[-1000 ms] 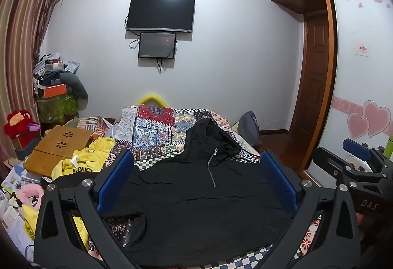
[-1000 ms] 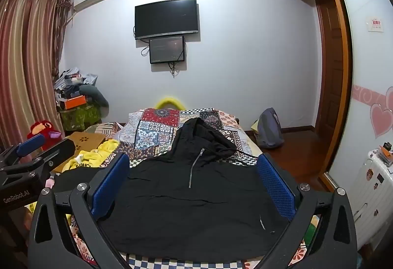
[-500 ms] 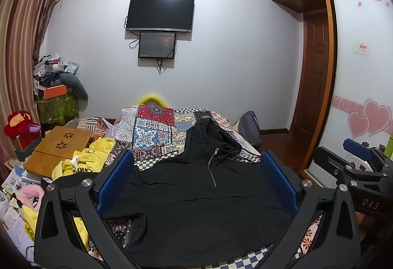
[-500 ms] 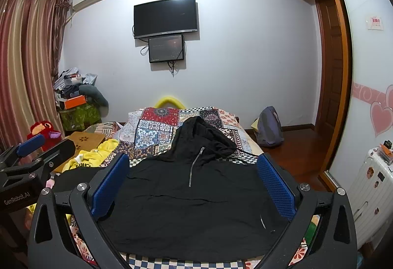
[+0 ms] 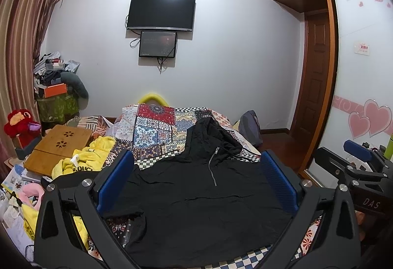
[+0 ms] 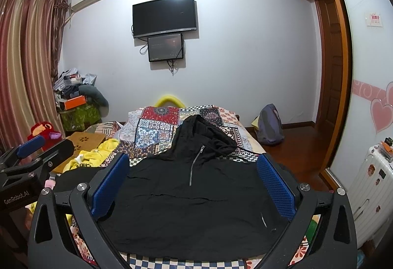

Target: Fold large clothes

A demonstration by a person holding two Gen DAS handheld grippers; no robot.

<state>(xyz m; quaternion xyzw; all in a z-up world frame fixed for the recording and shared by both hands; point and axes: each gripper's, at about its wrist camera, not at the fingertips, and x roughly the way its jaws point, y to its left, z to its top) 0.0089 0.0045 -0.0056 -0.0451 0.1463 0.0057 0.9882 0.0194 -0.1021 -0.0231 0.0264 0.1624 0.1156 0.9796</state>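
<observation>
A black hoodie point(image 5: 196, 200) lies spread flat, front up, hood toward the far edge of the patchwork bed point(image 5: 157, 131), ready for folding; left tongs point(image 5: 196, 185) and right tongs point(image 6: 194, 185) hover wide open, empty.

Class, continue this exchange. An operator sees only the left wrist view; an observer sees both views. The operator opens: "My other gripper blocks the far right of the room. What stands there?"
Observer: A white hard-shell suitcase, dotted with stickers.
Operator: Does the black zip-neck hoodie have anything near its right hem?
Observer: Yes, a short silver zip sits there; your view does not show it.
Operator: Is the right gripper gripping cloth?
Observer: No. The right gripper is wide open, and the hoodie lies flat beyond its pads.
</observation>
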